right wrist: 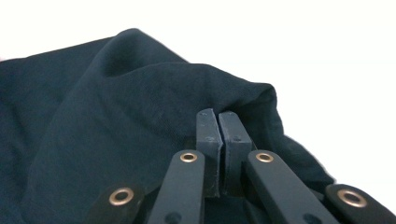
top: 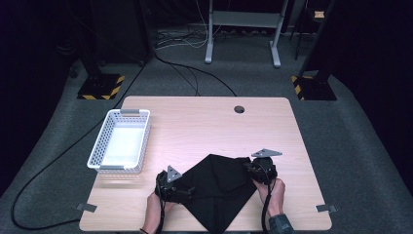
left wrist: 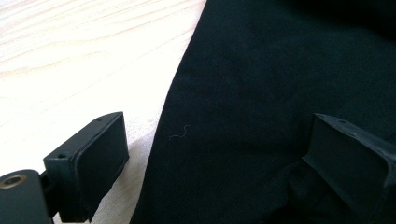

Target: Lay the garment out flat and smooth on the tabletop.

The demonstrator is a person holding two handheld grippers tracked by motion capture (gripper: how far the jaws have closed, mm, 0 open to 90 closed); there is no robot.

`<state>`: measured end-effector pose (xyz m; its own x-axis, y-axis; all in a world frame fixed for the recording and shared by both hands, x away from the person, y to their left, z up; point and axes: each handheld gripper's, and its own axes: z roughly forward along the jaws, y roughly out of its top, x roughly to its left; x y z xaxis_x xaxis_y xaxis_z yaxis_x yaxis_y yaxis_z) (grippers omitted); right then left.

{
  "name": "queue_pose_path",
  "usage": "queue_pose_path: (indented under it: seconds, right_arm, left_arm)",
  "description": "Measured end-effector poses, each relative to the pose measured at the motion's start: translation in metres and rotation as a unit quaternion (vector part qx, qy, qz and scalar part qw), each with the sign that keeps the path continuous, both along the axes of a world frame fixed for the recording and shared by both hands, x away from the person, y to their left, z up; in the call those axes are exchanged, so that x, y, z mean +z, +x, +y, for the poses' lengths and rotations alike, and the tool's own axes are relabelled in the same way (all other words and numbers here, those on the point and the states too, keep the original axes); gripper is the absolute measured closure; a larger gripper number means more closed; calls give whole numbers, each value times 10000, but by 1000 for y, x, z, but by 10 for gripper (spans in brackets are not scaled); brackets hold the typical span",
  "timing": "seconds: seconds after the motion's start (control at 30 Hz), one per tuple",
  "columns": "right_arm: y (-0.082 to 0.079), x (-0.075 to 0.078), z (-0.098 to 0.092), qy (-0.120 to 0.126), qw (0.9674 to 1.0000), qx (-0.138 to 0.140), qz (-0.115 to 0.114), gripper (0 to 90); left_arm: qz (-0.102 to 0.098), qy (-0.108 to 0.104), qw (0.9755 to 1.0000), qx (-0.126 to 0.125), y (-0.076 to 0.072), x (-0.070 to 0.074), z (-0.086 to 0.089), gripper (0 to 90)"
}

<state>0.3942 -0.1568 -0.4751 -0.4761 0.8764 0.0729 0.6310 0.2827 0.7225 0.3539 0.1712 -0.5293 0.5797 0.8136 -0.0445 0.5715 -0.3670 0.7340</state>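
The black cloth [top: 219,187] lies at lower centre. Its right corner is pinched by the right gripper [right wrist: 220,140]; the left gripper [left wrist: 210,158] is held wide. A thin fold may be lost if pulled.

A black cloth [top: 220,187] lies spread on the near part of the wooden desk [top: 204,122], one corner hanging over the near edge. The left claw [top: 182,191] sits at the cloth's left edge, the right claw [top: 251,169] at its upper right corner, each held by a hand coming in from the near side. A white perforated basket [top: 120,141] stands well apart at the desk's left side.
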Motion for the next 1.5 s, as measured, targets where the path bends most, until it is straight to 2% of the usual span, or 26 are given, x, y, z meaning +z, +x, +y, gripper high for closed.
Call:
queue_pose_path:
  seconds: [0.13,0.17,0.23,0.47,0.6,0.7,0.73,0.77,0.87,0.93,0.97,1.0,1.07,1.1,1.13,1.17,1.2,1.27,1.33,1.37,1.4,1.5]
  right_arm:
    - [14,15,-8,-163,9994,-174,-235,886]
    - [14,15,-8,-163,9994,-174,-235,886]
    - [26,21,-9,-363,9985,-217,-343,886]
    - [54,28,-3,-654,9962,-291,-499,886]
    - [72,28,2,-727,9955,-384,-463,879]
    - [82,25,4,-697,9960,-446,-340,788]
    - [82,25,4,-650,9963,-469,-318,741]
    - [82,25,4,-650,9963,-469,-318,741]
    - [70,25,-3,-547,9972,-462,-236,622]
    - [60,23,-7,-447,9980,-417,-134,600]
    - [60,23,-7,-447,9980,-417,-134,600]
    - [49,16,-10,-521,9977,-419,-69,568]
    - [44,6,-12,-578,9973,-456,23,557]
    - [44,6,-12,-578,9973,-456,23,557]
    - [43,-4,-13,-635,9965,-536,115,562]
    - [43,-4,-13,-635,9965,-536,115,562]
    - [45,-15,-15,-663,9954,-658,217,576]
    - [48,-21,-16,-598,9954,-697,274,643]
    - [50,-24,-17,-559,9957,-700,227,755]
    - [50,-24,-17,-559,9957,-700,227,755]
    - [53,-23,-17,-557,9961,-672,149,841]
    - [58,-18,-16,-618,9958,-671,99,862]
  left_arm:
    - [2,4,10000,-4,0,0,0,57]
    - [2,4,10000,-4,0,0,0,56]
    - [2,4,10000,-3,0,0,0,57]
    - [-6,10,10000,-14,0,0,0,57]
    - [-2,12,10000,-14,0,0,0,57]
    - [-2,10,10000,-13,0,0,0,57]
    - [-3,11,10000,-12,0,0,0,57]
    - [-3,11,10000,-12,0,0,0,57]
    - [-5,22,10000,-22,0,0,0,57]
    - [-5,12,10000,-13,0,0,0,57]
    - [-5,12,10000,-13,0,0,0,57]
    - [-3,8,10000,-9,0,0,0,57]
    - [-4,10,10000,-12,0,0,0,57]
    - [-4,10,10000,-12,0,0,0,57]
    - [-4,11,10000,-12,0,0,0,57]
    - [-4,11,10000,-12,0,0,0,57]
    - [-5,10,10000,-11,0,0,0,57]
    - [-4,6,10000,-9,0,0,0,57]
    - [-3,8,10000,-9,0,0,0,57]
    - [-3,8,10000,-9,0,0,0,57]
    - [-4,12,10000,-14,0,0,0,57]
    - [-2,6,10000,-9,0,0,0,57]
